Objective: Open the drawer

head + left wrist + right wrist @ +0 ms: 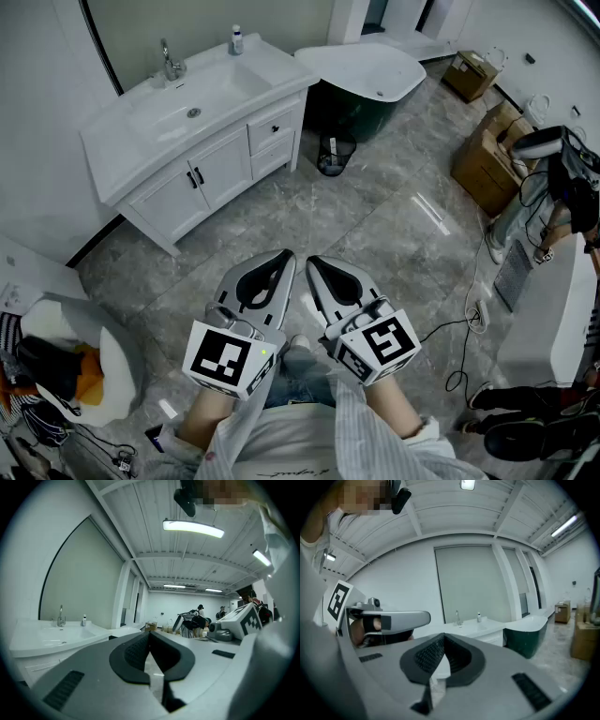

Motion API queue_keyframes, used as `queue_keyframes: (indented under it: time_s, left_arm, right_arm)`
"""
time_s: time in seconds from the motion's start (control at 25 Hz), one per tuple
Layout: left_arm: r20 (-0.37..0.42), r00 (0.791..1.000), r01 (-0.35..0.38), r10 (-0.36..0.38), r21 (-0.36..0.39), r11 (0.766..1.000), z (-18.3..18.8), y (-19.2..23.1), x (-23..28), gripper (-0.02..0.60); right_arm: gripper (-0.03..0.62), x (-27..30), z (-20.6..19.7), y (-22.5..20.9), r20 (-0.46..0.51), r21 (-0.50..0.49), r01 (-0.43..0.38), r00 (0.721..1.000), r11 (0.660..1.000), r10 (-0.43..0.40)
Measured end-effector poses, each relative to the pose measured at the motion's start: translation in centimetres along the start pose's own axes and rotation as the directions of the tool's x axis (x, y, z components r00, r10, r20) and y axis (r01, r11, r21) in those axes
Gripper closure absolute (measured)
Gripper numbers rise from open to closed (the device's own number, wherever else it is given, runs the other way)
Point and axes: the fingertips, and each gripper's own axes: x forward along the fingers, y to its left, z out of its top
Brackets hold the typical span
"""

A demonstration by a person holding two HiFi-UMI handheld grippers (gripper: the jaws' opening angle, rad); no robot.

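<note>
Standing well back from the drawer

Left gripper (279, 262) and right gripper (319, 267) hang side by side, jaws together, empty. The drawer (274, 128) sits at the vanity's (272, 70) right end, far ahead; the left gripper seems nearer.

Your drawer (273, 128), white with a small black handle (276, 127), shut flush, top right of the white sink cabinet (169, 202), just under the counter, a second drawer (273, 156) right below it, well ahead of you.
</note>
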Motion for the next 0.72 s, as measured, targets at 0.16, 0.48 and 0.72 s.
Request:
queue_keyframes:
  time_s: [0.16, 0.48, 0.72]
  left_arm:
    - [0.0, 1.0, 0.005, -0.005, 0.003, 1.0, 0.0, -0.7, 0.3, 0.566]
    - [0.003, 1.0, -0.019, 0.019, 0.004, 1.0, -0.4, -1.9, 1.2, 0.566]
    - [0.011, 0.999, -0.052, 0.052, 0.005, 0.999, -1.0, -3.3, 2.1, 0.566]
  right_arm:
    - [0.585, -0.3, 0.4, -0.2, 0.005, -0.004, -0.009, 1.0, 1.0, 0.009]
    - [0.585, -1.3, 0.2, -1.3, 0.011, -0.002, -0.031, 0.999, 1.0, 0.031]
    - [0.585, -2.4, -0.2, -2.7, 0.012, -0.014, -0.059, 0.998, 0.998, 0.059]
